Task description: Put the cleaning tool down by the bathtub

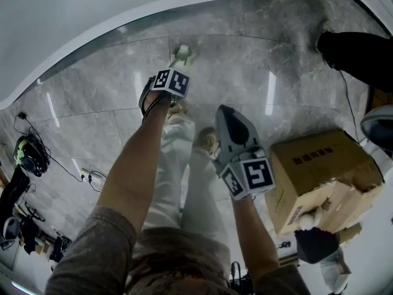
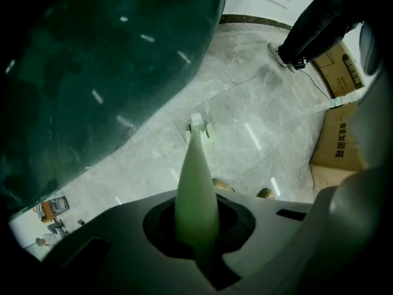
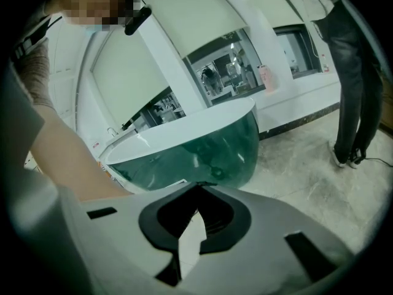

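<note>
My left gripper (image 2: 196, 226) is closed on the thick end of the tool (image 2: 195, 177), which seems light, stiff and slippery. The right gripper (image 3: 199, 186) is closed, empty.

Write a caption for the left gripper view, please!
Left gripper, shut on a pale green cleaning tool, points it at the floor beside the bathtub.

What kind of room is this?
Probably a bathroom showroom, though I can't be sure: a big green bathtub with a white rim stands on grey marble-look floor tiles, with brown cardboard boxes lying nearby.
</note>
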Demonstrator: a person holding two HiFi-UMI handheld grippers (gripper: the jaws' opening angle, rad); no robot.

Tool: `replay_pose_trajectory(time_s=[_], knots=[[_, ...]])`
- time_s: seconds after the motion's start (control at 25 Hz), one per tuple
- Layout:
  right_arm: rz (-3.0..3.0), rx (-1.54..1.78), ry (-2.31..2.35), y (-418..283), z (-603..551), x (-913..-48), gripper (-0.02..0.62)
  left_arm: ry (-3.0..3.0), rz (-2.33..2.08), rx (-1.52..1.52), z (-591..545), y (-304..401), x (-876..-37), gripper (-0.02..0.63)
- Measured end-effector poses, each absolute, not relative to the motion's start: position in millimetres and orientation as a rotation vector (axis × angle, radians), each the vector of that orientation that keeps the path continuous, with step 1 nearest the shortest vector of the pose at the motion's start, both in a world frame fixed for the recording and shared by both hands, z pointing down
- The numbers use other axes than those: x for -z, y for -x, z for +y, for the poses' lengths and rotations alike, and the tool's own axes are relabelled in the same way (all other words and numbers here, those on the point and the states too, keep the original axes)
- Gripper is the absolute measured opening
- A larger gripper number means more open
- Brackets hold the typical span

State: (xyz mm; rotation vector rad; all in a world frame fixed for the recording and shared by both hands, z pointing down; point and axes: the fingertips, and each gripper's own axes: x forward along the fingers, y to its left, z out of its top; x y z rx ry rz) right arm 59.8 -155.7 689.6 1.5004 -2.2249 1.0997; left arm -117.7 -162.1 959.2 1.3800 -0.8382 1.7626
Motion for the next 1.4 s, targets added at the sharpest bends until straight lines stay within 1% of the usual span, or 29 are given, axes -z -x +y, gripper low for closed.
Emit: replay_pose_trajectory(time_s=[0.32,0.64,0.68,0.92,1.04,1.16,1.4], knots=[[-2.207,-1.114,-1.53,-64.6,-163.0,-697.3,0.0,-1.364,-0.732,-1.87,-161.2,113.4,-971.6,0.012],[-2.213,-1.111,-1.517,-64.2,-165.5,-694.8,0.0,-1.367,-0.772,-1.767,-162.1,108.7,-968.7,0.017],[-2.216,-1.109,-1.513,-63.6,-165.0,-693.1,0.0,-1.373,-0.778,-1.738,-161.8,106.6,-967.0,0.022],[-2.232,-1.1,-1.489,-59.7,-162.5,-683.9,0.0,-1.4,-0.819,-1.624,-160.8,100.4,-955.3,0.121],[-2.237,-1.093,-1.483,-57.9,-161.4,-677.1,0.0,-1.406,-0.852,-1.582,-160.5,102.0,-944.6,0.151],[-2.249,-1.079,-1.477,-54.8,-160.8,-665.0,0.0,-1.413,-0.888,-1.546,-160.3,104.7,-928.4,0.164],[-2.268,-1.065,-1.472,-50.9,-159.5,-631.8,0.0,-1.43,-0.99,-1.488,-170.2,112.8,-880.9,0.166]])
